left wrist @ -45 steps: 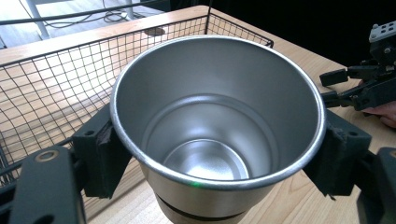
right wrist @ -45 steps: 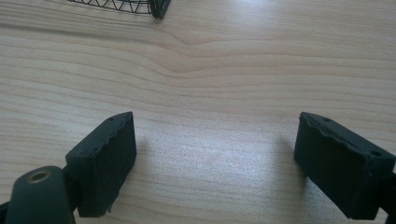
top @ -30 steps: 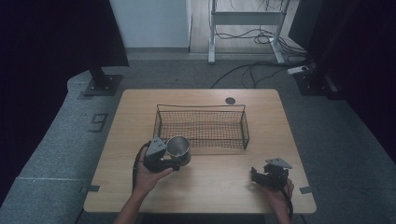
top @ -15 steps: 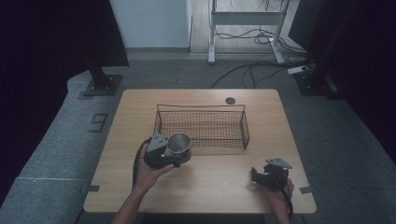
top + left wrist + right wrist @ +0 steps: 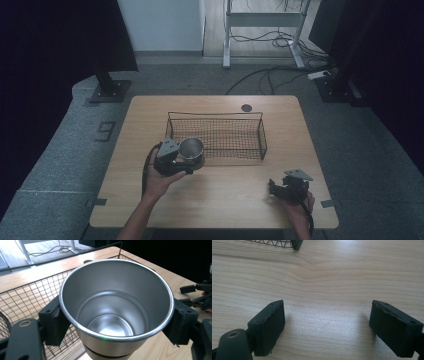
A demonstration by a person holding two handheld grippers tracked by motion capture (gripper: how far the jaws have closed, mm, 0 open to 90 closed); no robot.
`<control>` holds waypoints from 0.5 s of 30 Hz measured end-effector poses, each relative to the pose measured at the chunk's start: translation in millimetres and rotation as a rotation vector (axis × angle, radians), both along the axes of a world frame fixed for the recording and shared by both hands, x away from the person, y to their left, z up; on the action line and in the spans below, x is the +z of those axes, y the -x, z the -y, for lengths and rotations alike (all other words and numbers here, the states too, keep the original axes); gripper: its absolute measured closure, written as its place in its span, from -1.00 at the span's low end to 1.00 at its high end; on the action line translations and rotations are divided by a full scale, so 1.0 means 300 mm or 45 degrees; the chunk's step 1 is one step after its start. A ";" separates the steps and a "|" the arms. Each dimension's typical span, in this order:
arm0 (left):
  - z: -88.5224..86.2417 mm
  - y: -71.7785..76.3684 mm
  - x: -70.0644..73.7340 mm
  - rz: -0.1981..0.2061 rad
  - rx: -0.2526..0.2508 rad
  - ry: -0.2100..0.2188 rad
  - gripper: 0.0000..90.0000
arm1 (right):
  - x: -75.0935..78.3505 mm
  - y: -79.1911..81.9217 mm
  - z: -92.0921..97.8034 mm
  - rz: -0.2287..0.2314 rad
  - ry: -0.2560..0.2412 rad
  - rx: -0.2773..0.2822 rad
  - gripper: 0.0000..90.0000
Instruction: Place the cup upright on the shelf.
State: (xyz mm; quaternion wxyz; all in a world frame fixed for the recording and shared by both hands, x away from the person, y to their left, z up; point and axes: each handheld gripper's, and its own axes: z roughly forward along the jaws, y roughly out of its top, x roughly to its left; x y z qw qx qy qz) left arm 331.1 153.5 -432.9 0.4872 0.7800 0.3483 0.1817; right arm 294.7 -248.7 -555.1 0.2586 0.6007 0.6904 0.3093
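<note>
The right tongs [image 5: 278, 188] rest near the front edge of the wooden surface [image 5: 235, 185] at about 5 o'clock, jaws wide apart and empty. The left tongs [image 5: 186, 162] are clamped across a stainless steel cup [image 5: 191, 149], just below its rim, at 9 o'clock. It looks light, rigid and slick, so that grip could slip. Beyond, at 12 o'clock, stands the wire basket [image 5: 262, 145].
</note>
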 end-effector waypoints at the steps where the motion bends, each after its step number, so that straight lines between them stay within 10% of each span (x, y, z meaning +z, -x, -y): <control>1: 0.000 -0.002 0.001 0.000 -0.001 0.005 -0.58 | 0.000 0.000 0.000 0.000 0.000 0.000 -0.71; 15: 0.015 -0.037 0.023 0.012 -0.006 -0.015 -0.58 | 0.000 0.000 0.000 -0.001 -0.002 -0.004 -0.71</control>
